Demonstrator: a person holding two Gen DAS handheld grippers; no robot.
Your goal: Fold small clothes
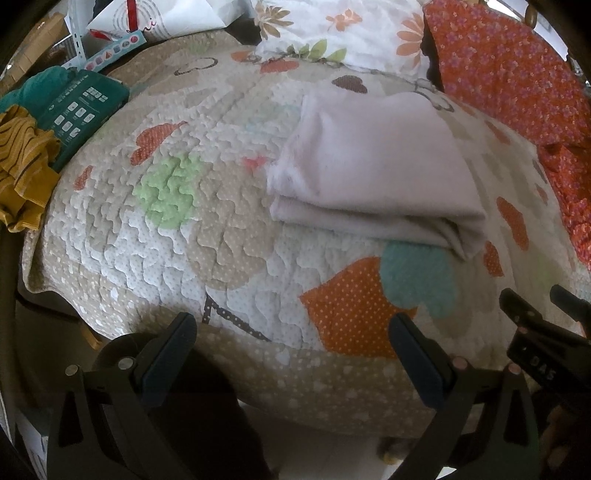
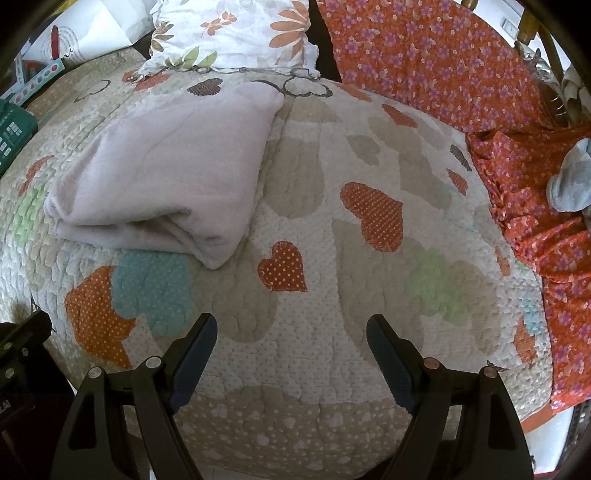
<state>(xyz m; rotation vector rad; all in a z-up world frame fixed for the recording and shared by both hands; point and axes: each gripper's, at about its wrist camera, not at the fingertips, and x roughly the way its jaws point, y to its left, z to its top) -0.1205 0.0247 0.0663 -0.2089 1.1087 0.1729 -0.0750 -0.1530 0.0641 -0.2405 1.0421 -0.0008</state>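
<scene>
A pale pink fleece garment (image 1: 373,166) lies folded into a thick rectangle on the quilted heart-pattern bedspread (image 1: 207,206). It also shows in the right wrist view (image 2: 166,173), left of centre. My left gripper (image 1: 291,325) is open and empty, held back near the bed's front edge, short of the garment. My right gripper (image 2: 291,325) is open and empty, also near the front edge, to the right of the garment. The right gripper's fingers (image 1: 517,306) show at the lower right of the left wrist view.
A mustard striped garment (image 1: 22,166) and a teal box (image 1: 81,107) lie at the bed's left edge. A floral pillow (image 2: 236,33) sits at the back. An orange floral cloth (image 2: 443,62) covers the right side, with a grey-blue cloth (image 2: 570,177) on it.
</scene>
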